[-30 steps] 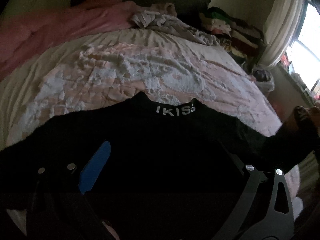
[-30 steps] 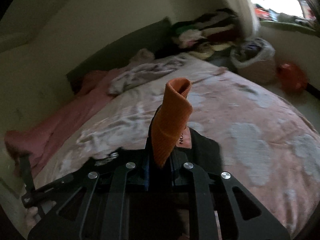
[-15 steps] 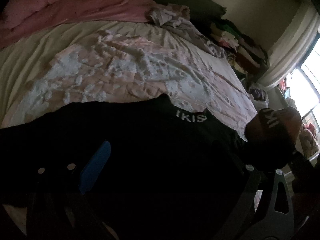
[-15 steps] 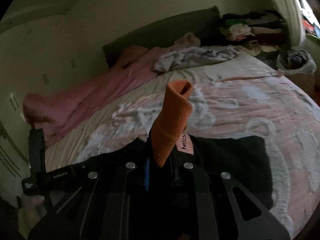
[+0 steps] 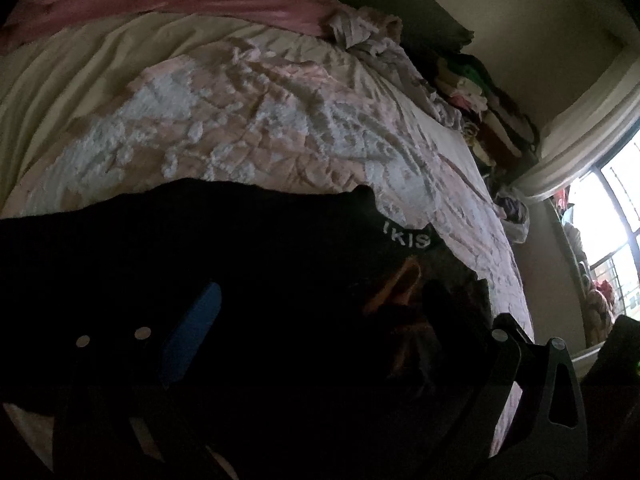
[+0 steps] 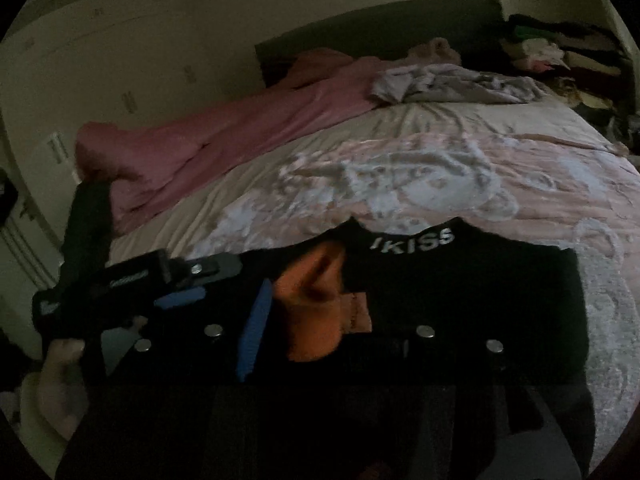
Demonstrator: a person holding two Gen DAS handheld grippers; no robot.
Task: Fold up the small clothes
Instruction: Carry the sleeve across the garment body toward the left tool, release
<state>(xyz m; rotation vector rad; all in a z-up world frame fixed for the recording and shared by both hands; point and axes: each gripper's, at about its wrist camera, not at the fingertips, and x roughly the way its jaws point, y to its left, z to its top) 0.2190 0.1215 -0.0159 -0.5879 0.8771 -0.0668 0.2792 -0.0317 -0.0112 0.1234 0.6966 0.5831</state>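
Both wrist views low, close over black garment (image 5: pixel 240 264), facing headboard (image 6: pixel 380 28); shared: garment, bedspread (image 6: pixel 400 168).

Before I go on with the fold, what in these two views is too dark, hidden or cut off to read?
- Black garment: lower part lost in shadow in both views; no fold lines readable.
- Right gripper: jaws opening; right finger barely separable from the dark cloth; orange cuff lies between them.
- Left gripper: too dark in its own view to read any grip.
- Collar lettering: partly hidden in left view.

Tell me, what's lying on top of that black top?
An orange cuff lies folded across the black top, near its collar. What the cuff covers stays hidden.
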